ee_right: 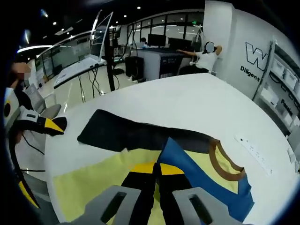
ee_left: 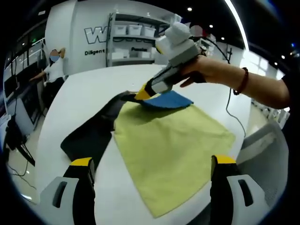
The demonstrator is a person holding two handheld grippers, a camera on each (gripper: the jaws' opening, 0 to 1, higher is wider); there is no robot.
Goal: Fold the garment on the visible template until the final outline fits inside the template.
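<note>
A yellow-green cloth template (ee_left: 173, 150) lies flat on the white table (ee_left: 93, 89). The garment (ee_left: 93, 133) has a dark part spread off the template's left edge and a blue part (ee_left: 166, 100) raised at its far edge. My right gripper (ee_left: 143, 93), held by a hand, is shut on that blue fabric. In the right gripper view its yellow-tipped jaws (ee_right: 157, 168) are pinched together on the blue cloth (ee_right: 187, 171), beside a brown collar (ee_right: 220, 161) and a dark sleeve (ee_right: 136, 133) on the template (ee_right: 89, 187). My left gripper (ee_left: 153, 161) hovers open over the template's near side, holding nothing; it also appears as the left gripper (ee_right: 47, 124).
A white power strip (ee_right: 253, 150) lies on the table (ee_right: 178, 103) past the collar. A grey chair (ee_left: 267, 150) stands by the table's edge. Shelves with boxes (ee_left: 133, 42) and a person (ee_left: 54, 70) are beyond the table. Desks with monitors (ee_right: 154, 51) stand farther off.
</note>
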